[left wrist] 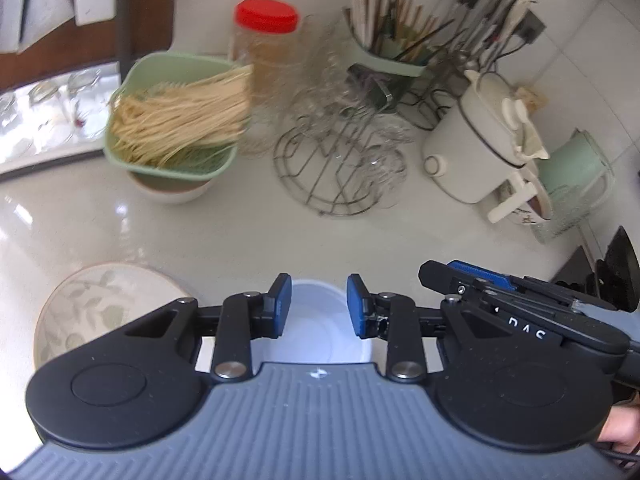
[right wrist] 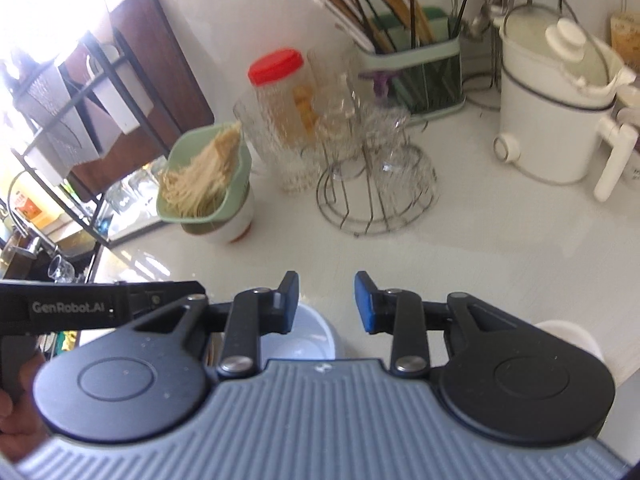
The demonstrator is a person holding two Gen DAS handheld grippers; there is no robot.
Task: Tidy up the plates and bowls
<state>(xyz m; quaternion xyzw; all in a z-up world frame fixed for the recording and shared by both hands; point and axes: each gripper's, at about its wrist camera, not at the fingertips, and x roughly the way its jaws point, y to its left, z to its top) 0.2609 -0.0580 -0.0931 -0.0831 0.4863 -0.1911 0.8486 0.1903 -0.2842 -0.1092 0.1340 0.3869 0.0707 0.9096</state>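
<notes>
Bowl [left wrist: 320, 320] half hidden behind fingers [left wrist: 280, 304]

A glossy white countertop [left wrist: 120, 220] is backed by white tiled walls [right wrist: 248, 4] that meet in a corner. A dark metal rack [right wrist: 76, 92] and a brown board [right wrist: 160, 64] are set at the left — there strong daylight is seen, and bright glare is thrown across the counter.
</notes>
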